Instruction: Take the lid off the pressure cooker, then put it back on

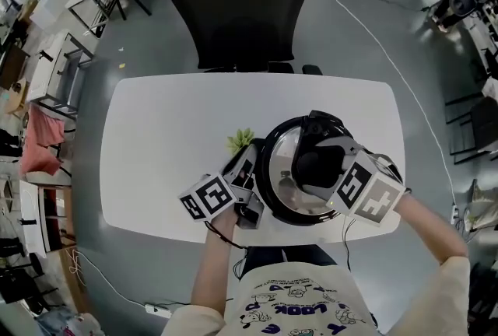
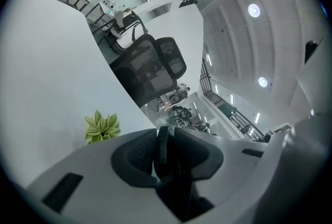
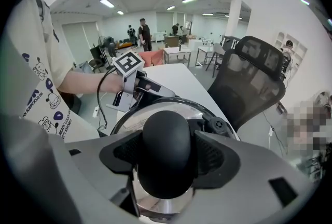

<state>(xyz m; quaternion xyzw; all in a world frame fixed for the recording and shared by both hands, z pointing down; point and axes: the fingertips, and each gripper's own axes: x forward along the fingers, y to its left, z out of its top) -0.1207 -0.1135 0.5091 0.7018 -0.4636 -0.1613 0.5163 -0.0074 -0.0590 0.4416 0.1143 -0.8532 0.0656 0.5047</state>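
The pressure cooker [image 1: 268, 194] stands on the white table [image 1: 156, 155], with its steel lid [image 1: 286, 163] on it. The lid's round black knob [image 3: 166, 140] fills the gap between the pads of my right gripper [image 3: 166, 158], which comes down on it from above and is shut on it. My left gripper [image 1: 253, 175] reaches level against the cooker's left side. Its jaws are shut on a thin black side handle [image 2: 162, 148]. In the right gripper view the left gripper [image 3: 148, 85] shows beyond the lid's rim.
A small green plant [image 1: 240, 140] sits on the table just behind the left gripper. A black office chair [image 1: 241, 8] stands at the table's far side. A white cable [image 1: 389, 62] runs across the floor at the right.
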